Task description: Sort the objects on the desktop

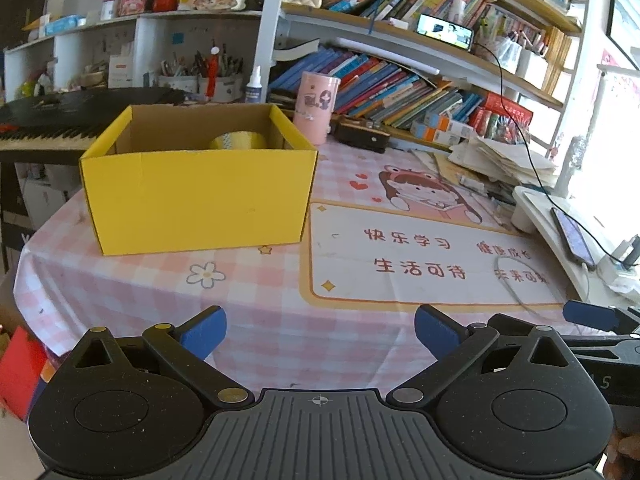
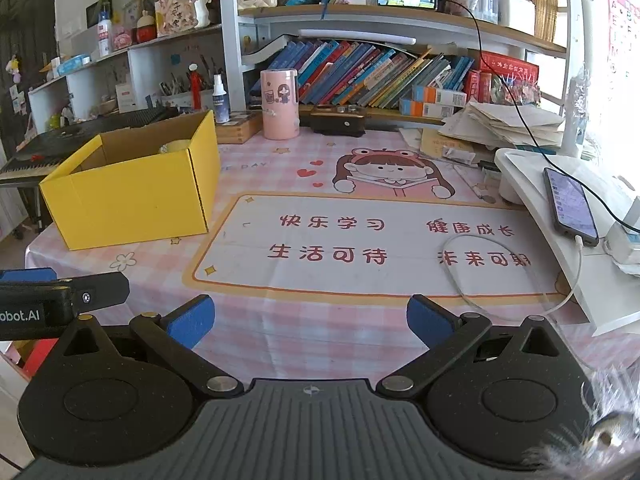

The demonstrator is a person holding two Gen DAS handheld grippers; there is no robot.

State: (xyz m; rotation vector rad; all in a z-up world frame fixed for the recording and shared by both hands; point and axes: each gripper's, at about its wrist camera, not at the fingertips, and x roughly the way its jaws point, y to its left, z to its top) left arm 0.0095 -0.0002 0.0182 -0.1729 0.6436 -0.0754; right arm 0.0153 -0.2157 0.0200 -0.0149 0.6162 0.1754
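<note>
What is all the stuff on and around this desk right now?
box: one, yellow, left on the desk, open top.
tape roll: one, yellowish, inside the box.
canister: one, pink, upright behind the box.
spray bottle: one, white, left of the canister.
tablecloth: one, pink check with cartoon girl, covering the desk.
phone: one, dark, on the white stand at right, cable plugged in.
books: many, mixed colours, on shelves behind.
left gripper: one, black, blue fingers apart, nothing between.
right gripper: one, same, fingers apart, nothing between.

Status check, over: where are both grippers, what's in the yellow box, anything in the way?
Left gripper and right gripper open, empty, over the table's near edge. Tape roll inside yellow box. White cable loops across the mat.
</note>
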